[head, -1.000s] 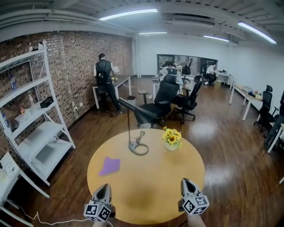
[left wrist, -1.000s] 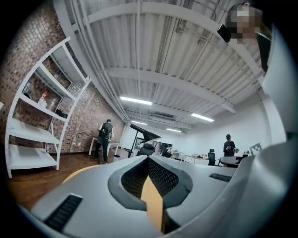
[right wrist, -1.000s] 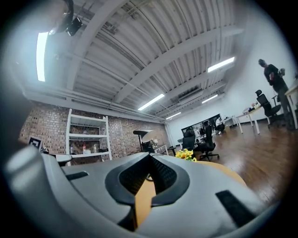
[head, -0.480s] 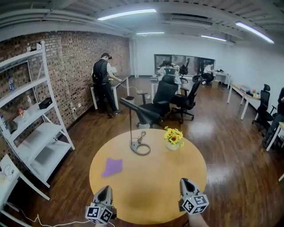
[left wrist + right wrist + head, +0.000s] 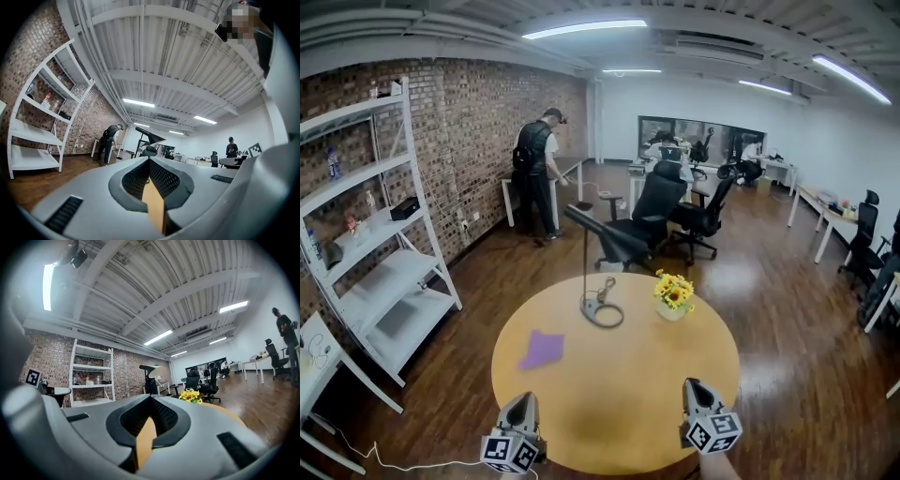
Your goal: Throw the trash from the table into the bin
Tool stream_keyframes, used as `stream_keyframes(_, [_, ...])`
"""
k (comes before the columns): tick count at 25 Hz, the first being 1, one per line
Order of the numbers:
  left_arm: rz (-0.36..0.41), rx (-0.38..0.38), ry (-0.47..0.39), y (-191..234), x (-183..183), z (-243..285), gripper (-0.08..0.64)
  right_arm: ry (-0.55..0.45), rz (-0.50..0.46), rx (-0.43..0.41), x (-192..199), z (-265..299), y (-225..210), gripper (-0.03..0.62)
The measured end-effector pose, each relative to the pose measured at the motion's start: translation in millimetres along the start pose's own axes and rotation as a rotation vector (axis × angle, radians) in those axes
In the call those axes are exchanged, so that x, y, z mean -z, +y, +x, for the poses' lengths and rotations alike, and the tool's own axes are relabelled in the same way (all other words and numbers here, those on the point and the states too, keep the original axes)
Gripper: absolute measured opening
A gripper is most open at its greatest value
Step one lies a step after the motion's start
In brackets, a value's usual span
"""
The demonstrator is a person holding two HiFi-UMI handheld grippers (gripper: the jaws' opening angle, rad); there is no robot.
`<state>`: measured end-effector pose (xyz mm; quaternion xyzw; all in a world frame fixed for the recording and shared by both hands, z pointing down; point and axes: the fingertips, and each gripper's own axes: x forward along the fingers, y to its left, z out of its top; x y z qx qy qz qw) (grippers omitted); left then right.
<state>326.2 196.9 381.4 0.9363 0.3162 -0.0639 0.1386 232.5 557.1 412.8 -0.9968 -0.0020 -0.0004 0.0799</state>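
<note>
- While you hold both tools low at the bottom of the frame, the left gripper and the right gripper each have their jaws pressed together with nothing between them. Neither can take anything until you open it.
- Just above them in the frame, the round table is bare wood, and a closed tip pushed across it would only scrape.
- Left of centre lies the trash, a flat purple scrap, well apart from both grippers and nearer your left one. It looks thin and limp, so a shallow pinch may slide it off the table's left edge instead of lifting it.
- Further up, the lamp base with its looped cable and the yellow flowers stand near enough that an overshoot could snag or tip them.
- Beyond the table, office chairs crowd the floor, and I cannot pick out a bin. Searching for one with the scrap in the jaws risks dropping it.
</note>
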Motion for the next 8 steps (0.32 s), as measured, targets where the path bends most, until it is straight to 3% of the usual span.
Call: stream_keyframes(8, [-0.003,-0.008,-0.002,2.0,0.9,-3.6,0.000,-0.018,0.000,0.008,-0.4,1.6,0.6,0.002])
